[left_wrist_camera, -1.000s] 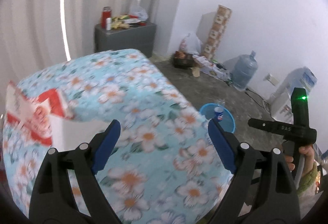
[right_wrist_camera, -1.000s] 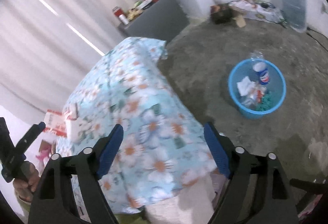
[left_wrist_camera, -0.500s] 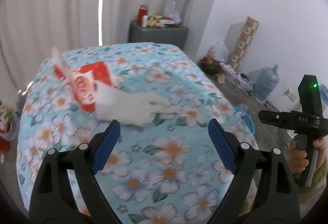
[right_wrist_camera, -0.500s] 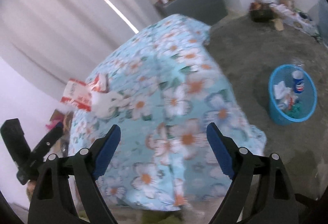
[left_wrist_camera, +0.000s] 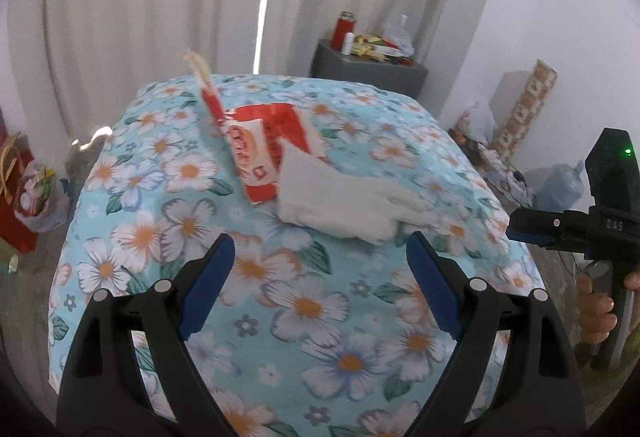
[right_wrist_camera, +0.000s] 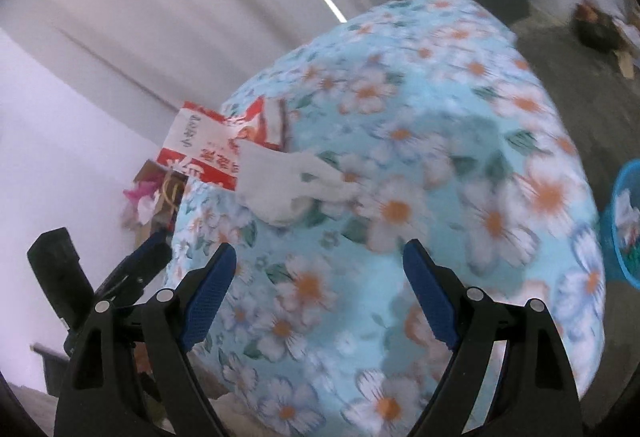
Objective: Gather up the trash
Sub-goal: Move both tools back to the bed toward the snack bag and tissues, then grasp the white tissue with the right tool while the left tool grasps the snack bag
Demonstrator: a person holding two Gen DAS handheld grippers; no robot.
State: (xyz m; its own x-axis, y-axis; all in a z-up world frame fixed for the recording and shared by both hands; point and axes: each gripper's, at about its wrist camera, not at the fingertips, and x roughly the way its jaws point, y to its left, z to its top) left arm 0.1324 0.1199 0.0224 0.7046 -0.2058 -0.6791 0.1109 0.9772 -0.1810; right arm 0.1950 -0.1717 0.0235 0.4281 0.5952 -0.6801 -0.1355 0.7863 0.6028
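Both tongs — left [left_wrist_camera: 316, 269], right [right_wrist_camera: 318, 279] — wide, empty, over floral tabletop [left_wrist_camera: 280, 301] w/ red wrapper [left_wrist_camera: 260, 153] touching white tissue [left_wrist_camera: 340, 197].

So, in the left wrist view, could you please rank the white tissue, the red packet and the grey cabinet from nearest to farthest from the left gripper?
From the left gripper:
1. White tissue, just ahead, slightly right.
2. Red packet, behind it, left.
3. Grey cabinet, beyond the table.
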